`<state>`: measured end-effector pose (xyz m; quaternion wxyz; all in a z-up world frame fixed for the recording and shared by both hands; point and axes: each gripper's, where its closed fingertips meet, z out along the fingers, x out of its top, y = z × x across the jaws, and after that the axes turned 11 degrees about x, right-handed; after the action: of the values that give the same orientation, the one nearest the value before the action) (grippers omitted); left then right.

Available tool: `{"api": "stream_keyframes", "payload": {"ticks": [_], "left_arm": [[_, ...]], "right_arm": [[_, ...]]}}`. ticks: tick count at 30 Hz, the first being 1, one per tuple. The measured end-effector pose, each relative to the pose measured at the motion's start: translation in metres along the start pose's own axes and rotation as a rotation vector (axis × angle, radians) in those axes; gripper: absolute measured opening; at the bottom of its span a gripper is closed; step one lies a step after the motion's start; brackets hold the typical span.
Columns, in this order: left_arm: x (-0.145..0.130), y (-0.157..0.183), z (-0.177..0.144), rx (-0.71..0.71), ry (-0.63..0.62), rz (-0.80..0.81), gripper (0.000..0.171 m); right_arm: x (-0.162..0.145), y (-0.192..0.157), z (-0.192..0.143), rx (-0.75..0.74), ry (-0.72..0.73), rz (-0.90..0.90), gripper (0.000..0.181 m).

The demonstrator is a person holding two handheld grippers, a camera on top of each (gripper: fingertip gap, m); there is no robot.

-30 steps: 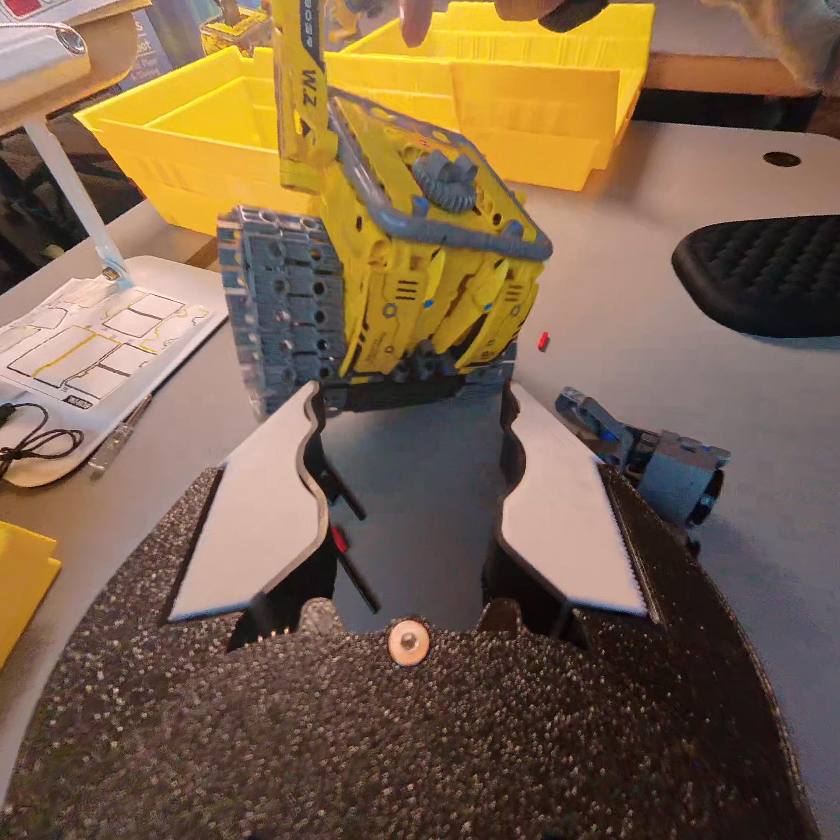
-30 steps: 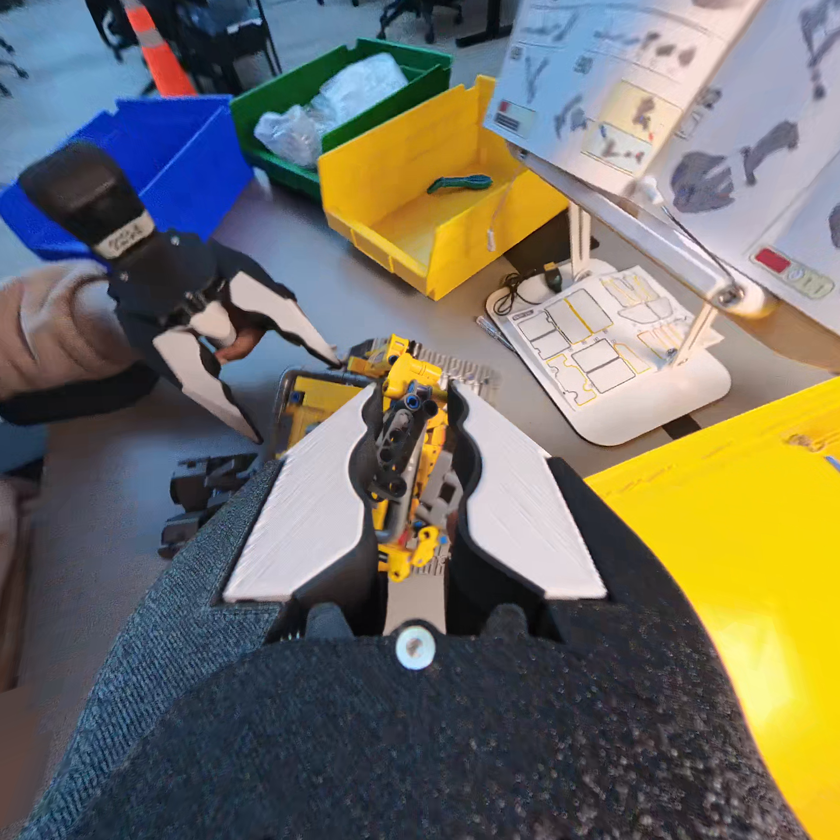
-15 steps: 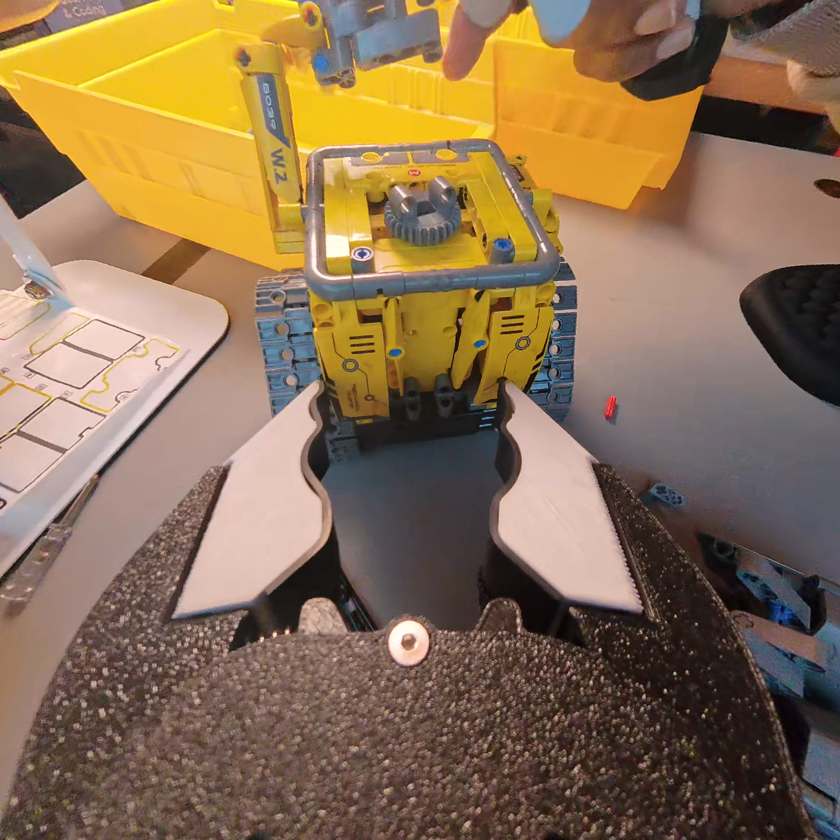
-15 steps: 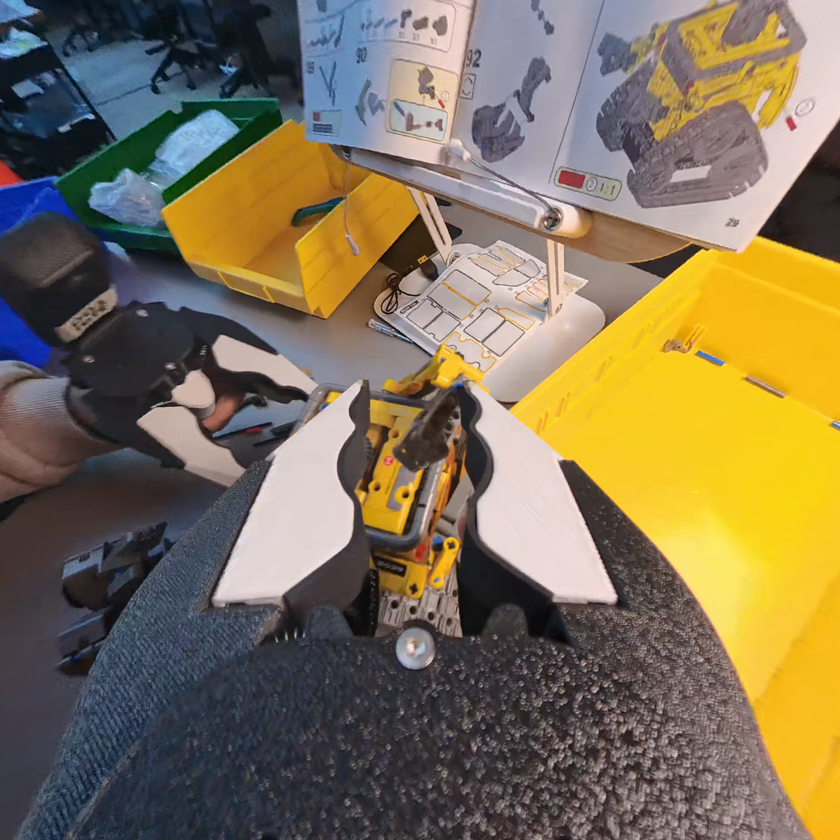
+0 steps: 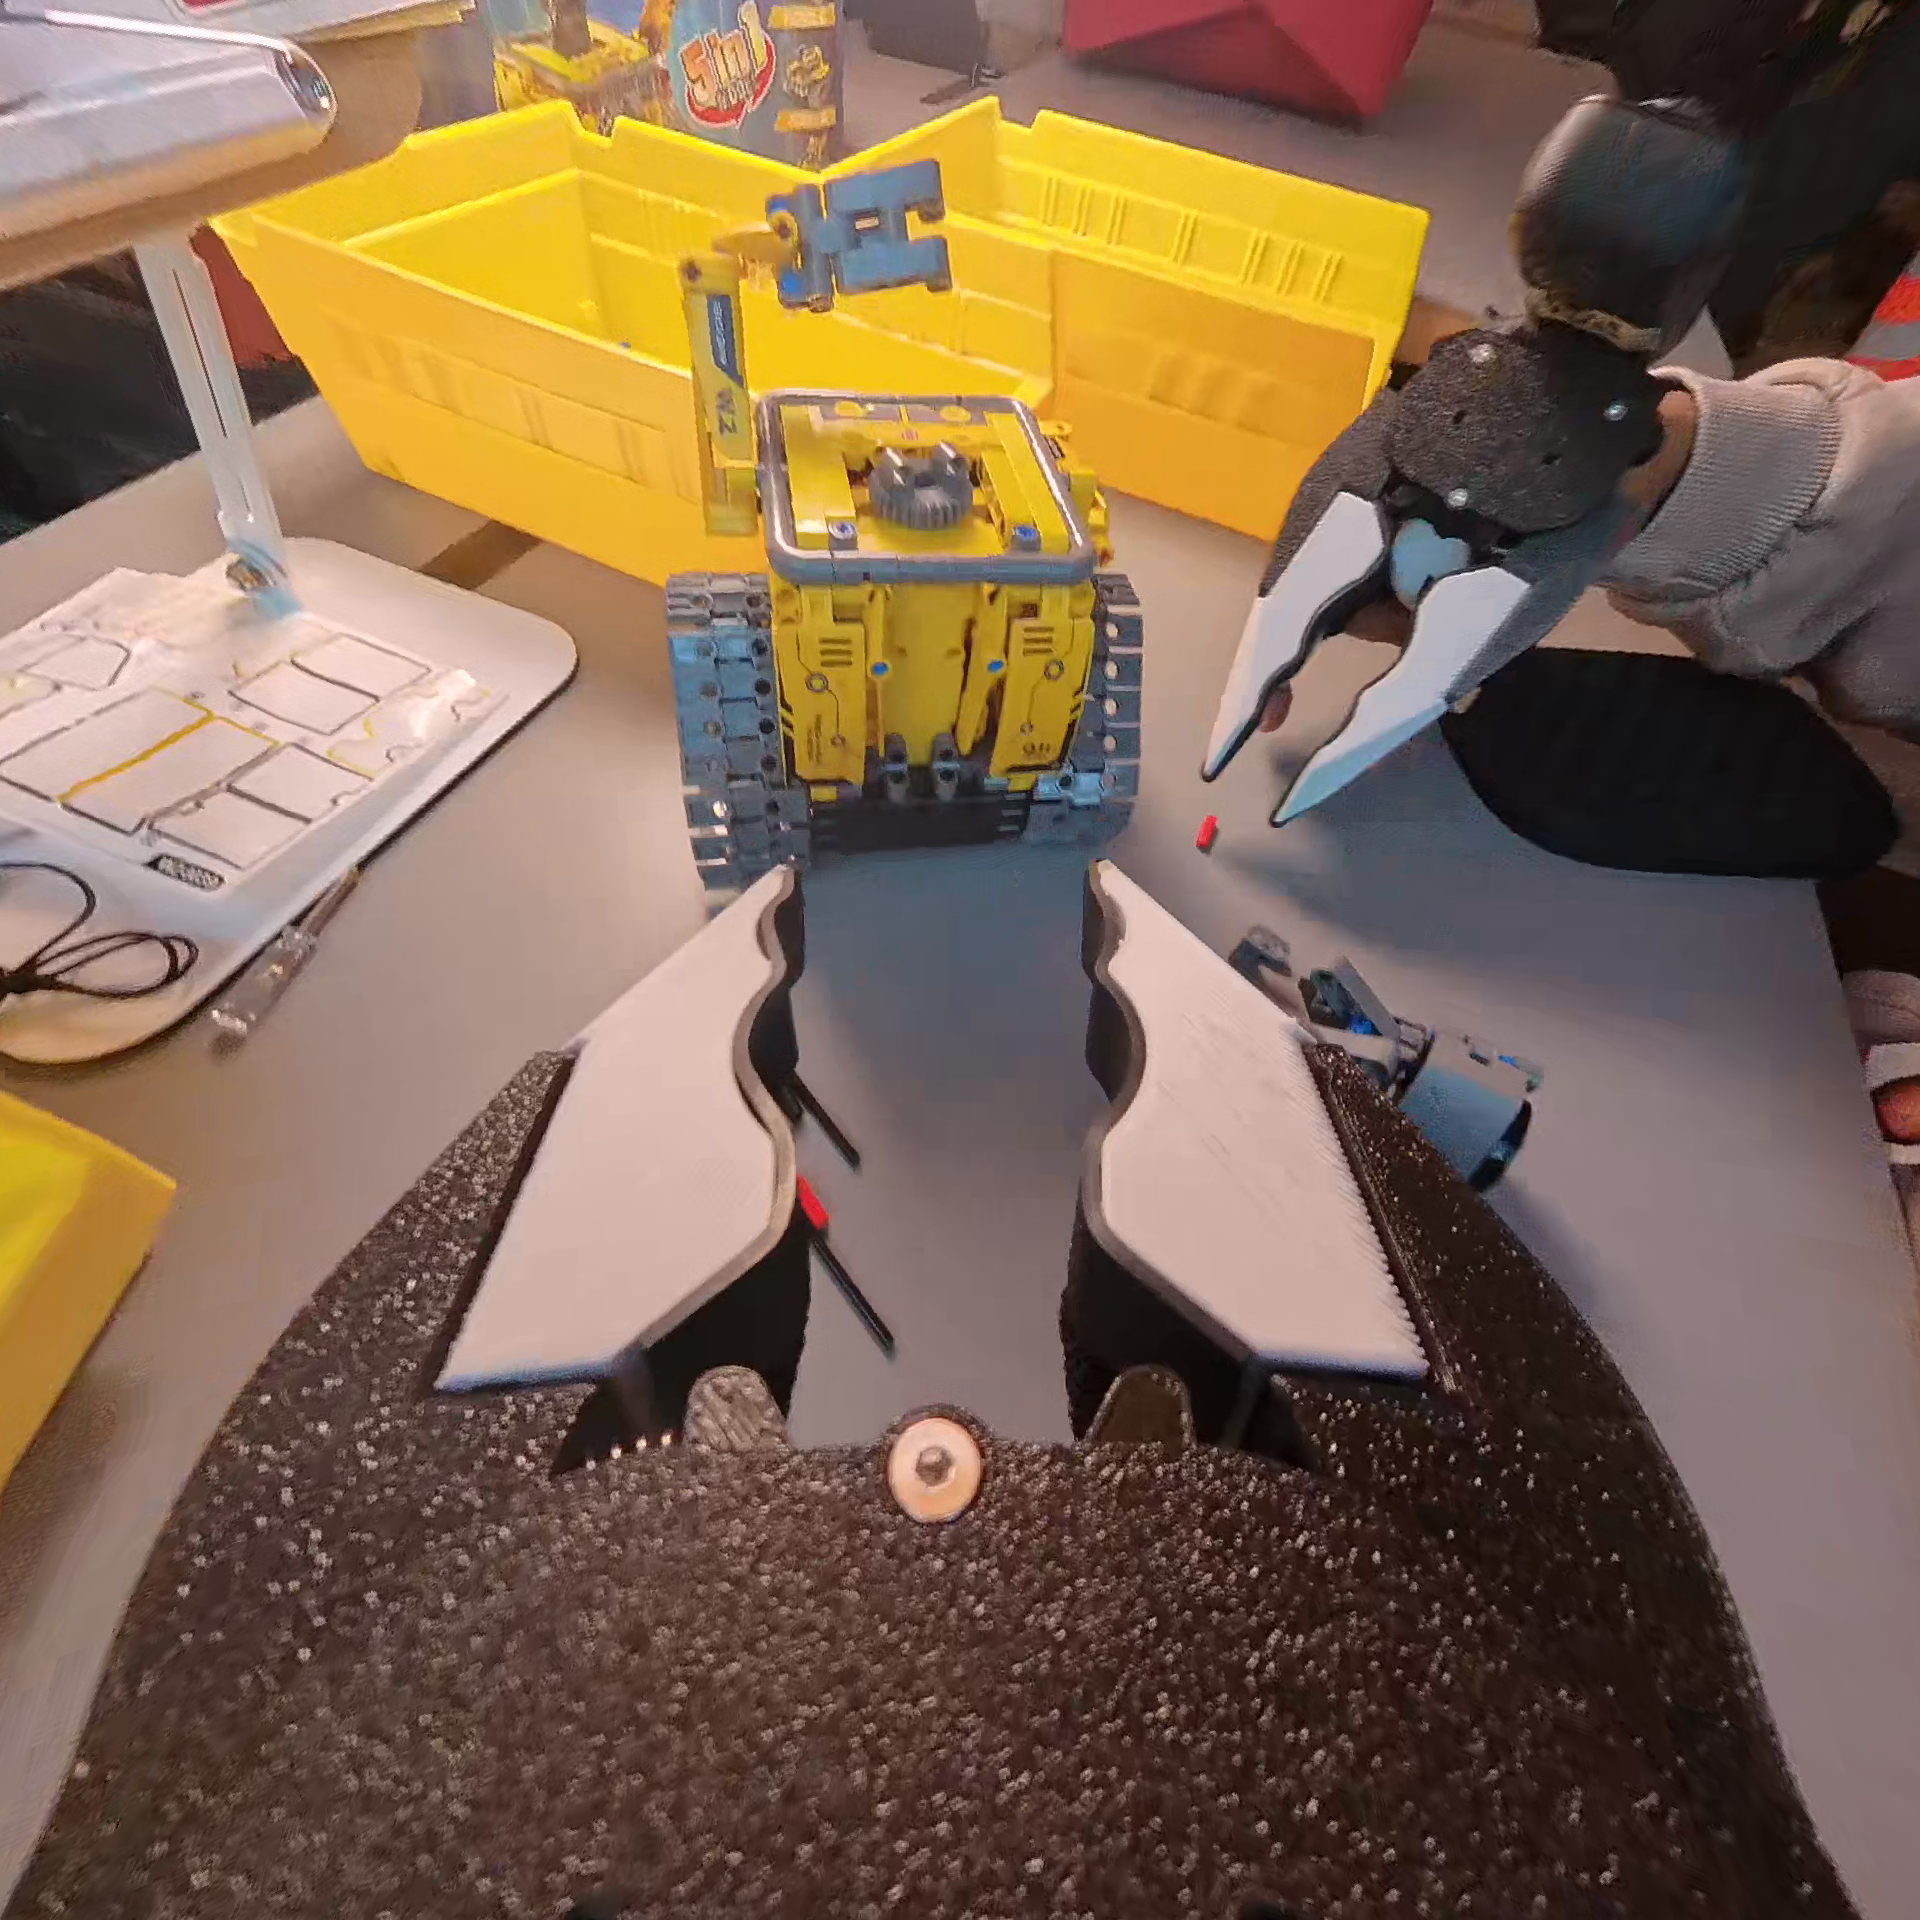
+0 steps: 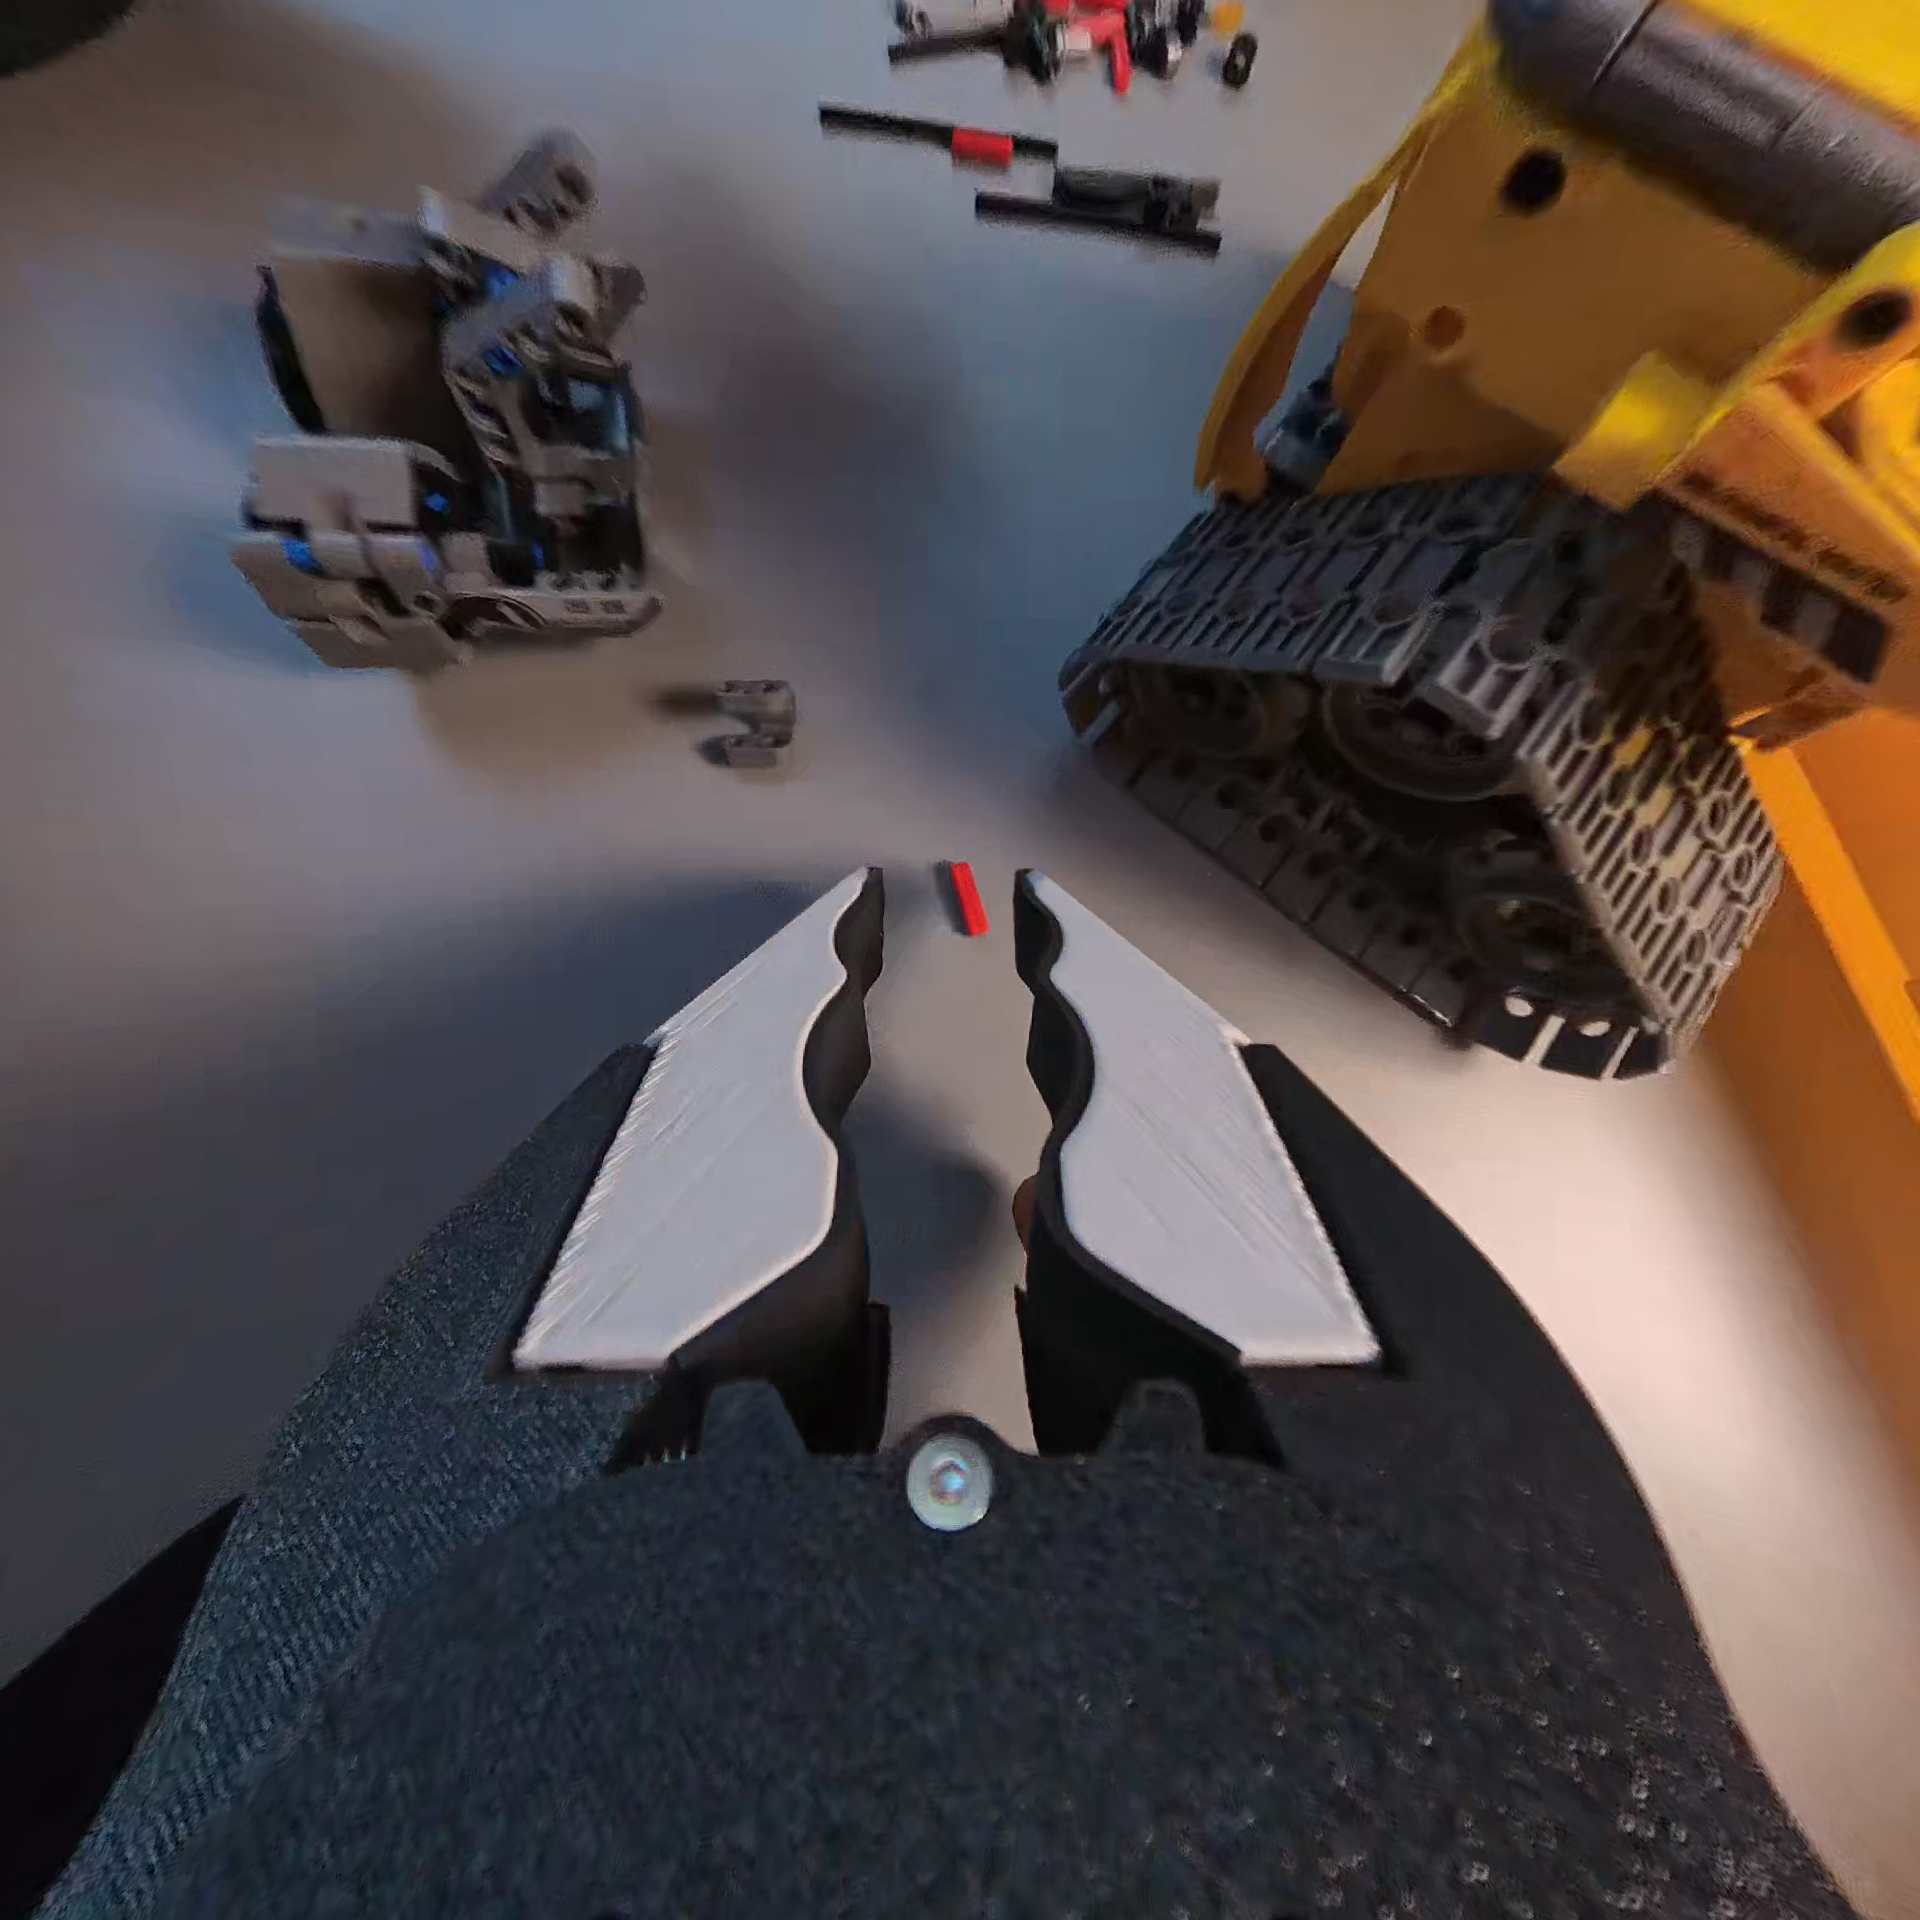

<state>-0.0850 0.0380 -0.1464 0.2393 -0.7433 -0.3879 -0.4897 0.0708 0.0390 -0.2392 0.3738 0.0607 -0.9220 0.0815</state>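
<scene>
A yellow brick-built vehicle with grey tracks stands upright on the grey table, with a yellow arm and grey claw piece raised at its back left. My left gripper is open and empty, its tips just short of the vehicle's near end. My right gripper is open with a narrow gap, low over the table, and a small red pin lies between its tips. The pin and the right gripper also show in the left wrist view, right of the vehicle. The vehicle's track is to the right gripper's right.
A grey brick sub-assembly and a small grey connector lie beyond the right gripper. Black axles with a red bush lie farther off. Yellow bins stand behind the vehicle. A white stand base is at left, and a black pad at right. Left tips to right tips: about 20 cm.
The right gripper let go of the vehicle's raised arm and came down to the table around the red pin. The vehicle went from tilted to standing flat. The left gripper drew back a little.
</scene>
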Motion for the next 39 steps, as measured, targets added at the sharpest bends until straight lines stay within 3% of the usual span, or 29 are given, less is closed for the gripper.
{"api": "stream_keyframes", "payload": {"ticks": [2, 4, 8, 14, 16, 20, 25, 31, 39], "left_arm": [[-0.014, 0.006, -0.009, 0.009, -0.027, -0.013, 0.053], [-0.029, 0.013, -0.017, 0.013, -0.069, -0.014, 0.053], [-0.051, 0.022, -0.024, 0.012, -0.100, 0.003, 0.053], [-0.082, 0.006, -0.016, 0.075, -0.146, 0.040, 0.051], [-0.089, 0.001, -0.014, 0.106, -0.147, 0.067, 0.048], [-0.076, 0.013, -0.016, 0.089, -0.056, 0.130, 0.043], [-0.073, 0.025, -0.023, 0.102, -0.026, 0.304, 0.015], [-0.082, 0.031, -0.019, 0.091, -0.057, 0.418, 0.010], [-0.082, 0.050, -0.027, -0.001, -0.044, 0.506, 0.003]], "right_arm": [[-0.013, 0.008, 0.010, -0.031, -0.095, -0.037, 0.024], [-0.013, 0.005, 0.012, 0.004, -0.136, -0.057, 0.003], [-0.009, 0.005, 0.013, 0.016, -0.214, -0.122, 0.003], [0.093, 0.000, 0.017, -0.083, 0.085, -0.115, 0.003], [0.117, 0.000, 0.037, -0.115, 0.087, -0.128, 0.003], [0.147, -0.015, 0.085, -0.073, 0.085, -0.246, 0.004], [0.152, -0.026, 0.102, -0.041, 0.068, -0.372, 0.004], [0.144, -0.032, 0.104, -0.004, 0.032, -0.481, 0.004], [0.140, -0.054, 0.095, 0.174, 0.065, -0.591, 0.004]]}}
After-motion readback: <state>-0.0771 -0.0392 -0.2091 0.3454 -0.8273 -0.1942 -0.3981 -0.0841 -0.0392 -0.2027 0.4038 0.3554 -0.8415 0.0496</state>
